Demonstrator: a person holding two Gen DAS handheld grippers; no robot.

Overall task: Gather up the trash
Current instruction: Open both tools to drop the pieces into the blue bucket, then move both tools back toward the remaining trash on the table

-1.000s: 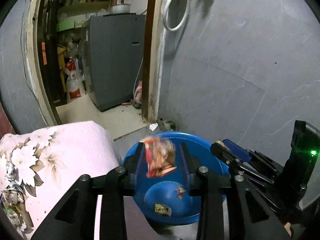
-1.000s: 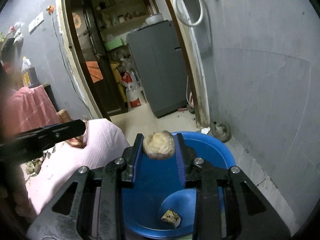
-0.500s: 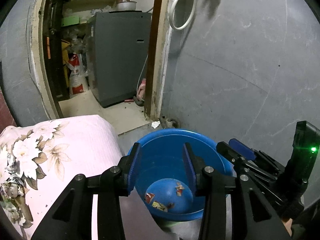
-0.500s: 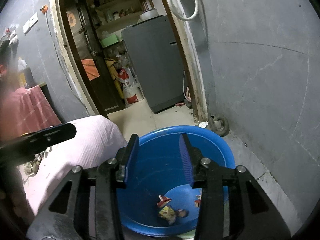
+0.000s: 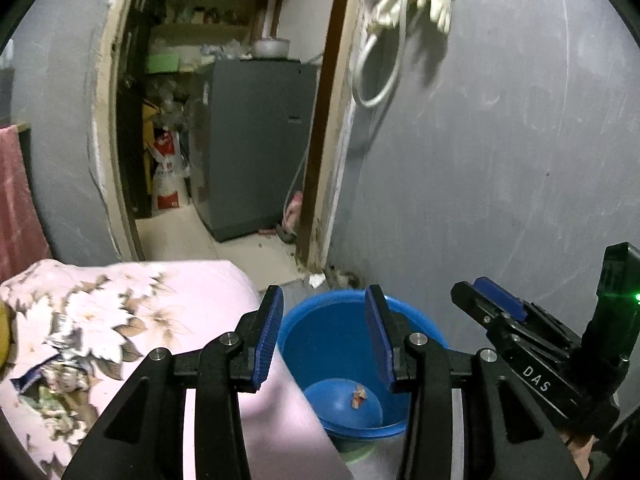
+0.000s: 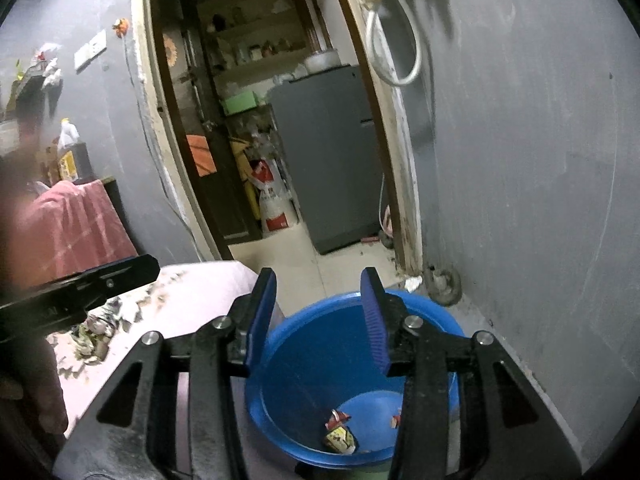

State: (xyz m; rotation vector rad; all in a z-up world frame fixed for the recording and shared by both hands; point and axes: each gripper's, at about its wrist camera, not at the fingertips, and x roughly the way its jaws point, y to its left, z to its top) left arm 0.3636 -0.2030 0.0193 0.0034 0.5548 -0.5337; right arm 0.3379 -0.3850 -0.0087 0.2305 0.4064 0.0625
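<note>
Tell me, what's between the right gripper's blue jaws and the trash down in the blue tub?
Nothing. In the right wrist view, the open right gripper hangs over the blue tub, with only bare wall above the wrappers.

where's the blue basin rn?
The blue basin sits low centre in both wrist views, beneath both open grippers, between the pink floral bedding and the grey wall, near the doorway.

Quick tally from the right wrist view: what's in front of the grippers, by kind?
Blue basin: 1
Trash pieces on the basin floor: 2 clear, a yellow-and-white wrapper and a red scrap; more may be hidden
Open grippers: 2, the right gripper and the left gripper
Total: 5
</note>
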